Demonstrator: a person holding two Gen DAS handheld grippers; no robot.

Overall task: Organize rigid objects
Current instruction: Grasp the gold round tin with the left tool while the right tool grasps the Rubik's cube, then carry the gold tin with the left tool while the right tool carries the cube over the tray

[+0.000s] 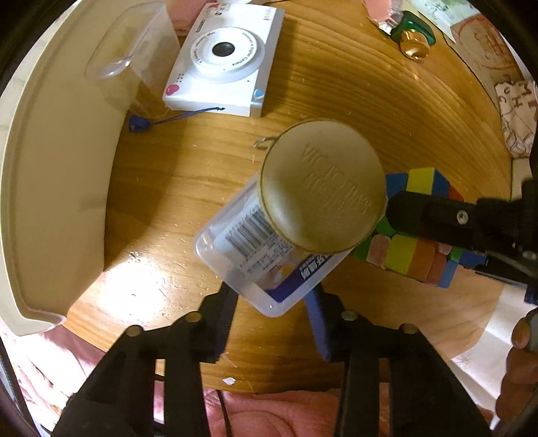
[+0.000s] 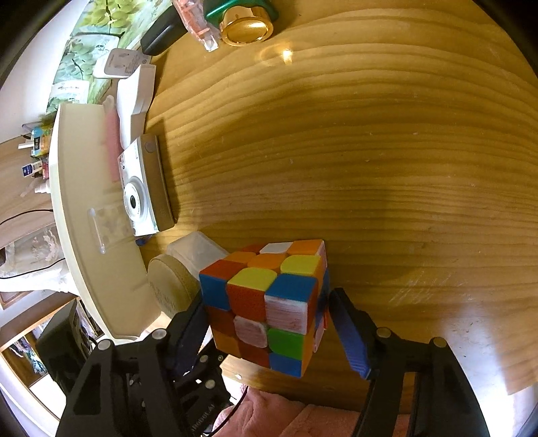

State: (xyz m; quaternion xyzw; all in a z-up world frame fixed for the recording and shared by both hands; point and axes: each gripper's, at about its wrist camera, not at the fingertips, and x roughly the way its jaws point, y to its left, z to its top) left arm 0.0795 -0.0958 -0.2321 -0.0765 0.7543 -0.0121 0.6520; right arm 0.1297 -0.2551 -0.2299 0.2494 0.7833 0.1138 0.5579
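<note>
A clear plastic box (image 1: 255, 265) with a barcode label lies on the wooden table (image 1: 336, 84), and a round tan leather case (image 1: 322, 188) rests on its far end. The box's near corner sits between the fingers of my left gripper (image 1: 272, 312). The pads stand close to its two edges, and I see no firm press. A scrambled colour cube (image 2: 269, 302) sits near the table's front edge between the fingers of my right gripper (image 2: 269, 332). The left pad is against the cube, while a thin gap shows at the blue right pad (image 2: 349, 336). That gripper (image 1: 437, 218) also reaches over the cube (image 1: 417, 259) in the left wrist view.
A cream tray (image 1: 50, 201) curves along the left with a clear tub (image 1: 134, 60) in it. Beside the tray lies a white toy camera (image 1: 222, 64). A green bottle with a gold cap (image 2: 245, 23) stands at the far edge. Pink cloth (image 2: 285, 413) lies below the table's front edge.
</note>
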